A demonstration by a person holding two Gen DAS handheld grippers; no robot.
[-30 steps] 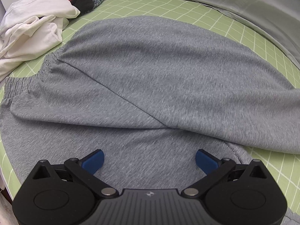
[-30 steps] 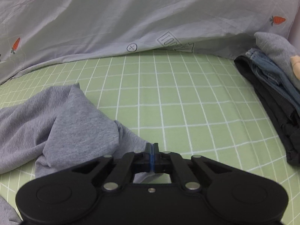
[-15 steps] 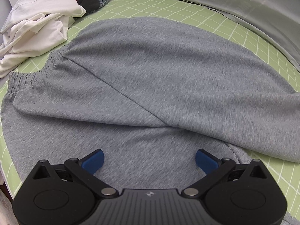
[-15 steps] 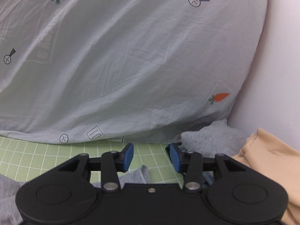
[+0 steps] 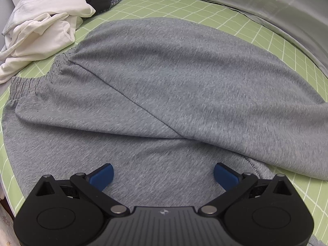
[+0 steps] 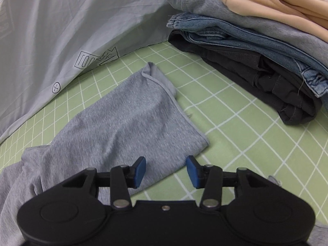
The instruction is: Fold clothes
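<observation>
Green checked bedsheet [image 5: 207, 8] carrying soft grey jersey trousers [image 5: 164, 86], lying spread out. Left gripper [image 5: 163, 174] hovering wide apart, right gripper [image 6: 166, 172] half-spread, neither pinching. Limp, light fabric probably draping; leg hem [image 6: 184, 121] looking easiest to pinch.

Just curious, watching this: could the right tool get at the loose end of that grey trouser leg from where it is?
Probably yes. The right tool is open just above the grey trouser leg, with nothing lying between them.
</observation>
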